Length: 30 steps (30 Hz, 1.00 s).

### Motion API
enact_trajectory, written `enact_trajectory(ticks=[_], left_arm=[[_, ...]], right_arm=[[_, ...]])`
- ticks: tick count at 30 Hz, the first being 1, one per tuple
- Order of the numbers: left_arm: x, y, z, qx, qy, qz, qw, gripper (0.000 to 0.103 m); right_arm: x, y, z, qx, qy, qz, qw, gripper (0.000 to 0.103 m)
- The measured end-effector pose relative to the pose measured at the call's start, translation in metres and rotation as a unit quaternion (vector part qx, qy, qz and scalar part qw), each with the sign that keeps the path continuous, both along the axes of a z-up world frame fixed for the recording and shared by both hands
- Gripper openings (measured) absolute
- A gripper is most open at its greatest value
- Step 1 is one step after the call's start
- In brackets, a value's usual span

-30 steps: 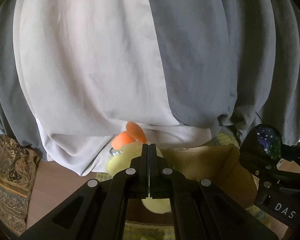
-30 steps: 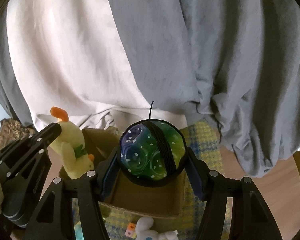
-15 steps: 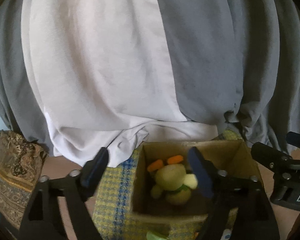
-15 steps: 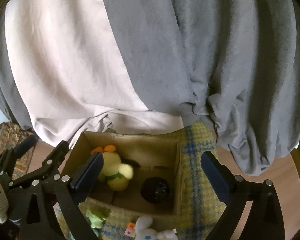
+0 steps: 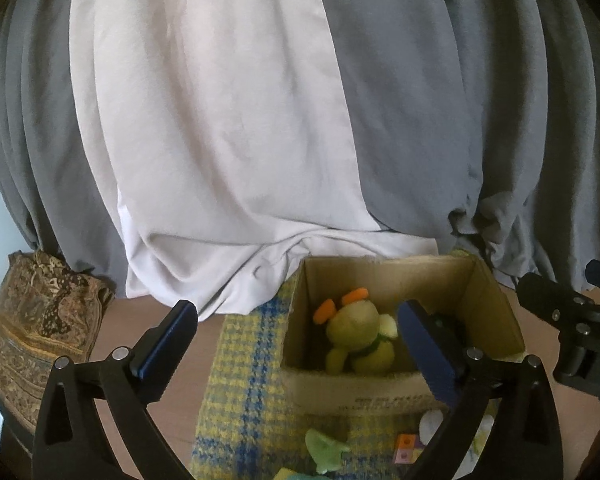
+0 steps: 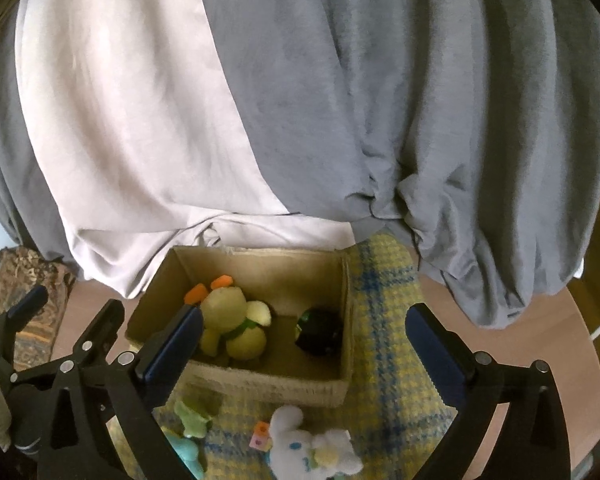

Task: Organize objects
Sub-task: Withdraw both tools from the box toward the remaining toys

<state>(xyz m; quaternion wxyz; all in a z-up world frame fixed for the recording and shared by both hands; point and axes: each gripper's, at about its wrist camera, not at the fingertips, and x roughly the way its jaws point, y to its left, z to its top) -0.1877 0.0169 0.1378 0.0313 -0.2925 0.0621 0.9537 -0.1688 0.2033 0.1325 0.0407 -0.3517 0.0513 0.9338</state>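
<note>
A cardboard box (image 5: 384,394) (image 6: 268,386) stands on a yellow and blue checked cloth (image 5: 240,392) (image 6: 384,340). Inside it lie a yellow-green plush duck with orange feet (image 5: 360,336) (image 6: 236,326) and a dark ball (image 6: 320,330). My left gripper (image 5: 298,344) is open and empty, held above the box's left front. My right gripper (image 6: 304,344) is open and empty above the box. In front of the box lie a white plush (image 6: 312,446), a green plush (image 5: 324,454) (image 6: 192,420), a light blue plush (image 6: 184,454) and a small pink cube (image 5: 405,450) (image 6: 260,440).
Grey and white curtains (image 5: 260,120) (image 6: 300,100) hang right behind the box. A patterned brown cushion (image 5: 40,328) (image 6: 24,280) stands at the left on the wooden floor (image 5: 196,360). The right gripper shows at the right edge of the left wrist view (image 5: 572,328).
Both grippers have opened: the left let go of the duck, the right the ball, and both toys now lie in the box. Both grippers have since drawn back a little.
</note>
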Motion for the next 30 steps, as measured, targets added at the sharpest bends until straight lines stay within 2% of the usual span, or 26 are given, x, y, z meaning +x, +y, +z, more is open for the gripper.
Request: enact_trajectory(ticks=[17, 21, 30], left_arm=[[0.05, -0.008, -0.019, -0.027, 0.006, 0.013, 0.9995, 0.102], [0.06, -0.014, -0.026, -0.022, 0.003, 0.019, 0.9996, 0.102], [0.077, -0.026, -0.052, -0.022, -0.016, 0.032, 0.9991, 0.102]], right_arm=[[0.054, -0.007, -0.018, 0.005, 0.017, -0.007, 1.0, 0.102], [0.065, -0.009, -0.021, 0.008, 0.018, -0.007, 1.0, 0.102], [0.083, -0.013, -0.037, 0.003, 0.015, -0.003, 1.0, 0.102]])
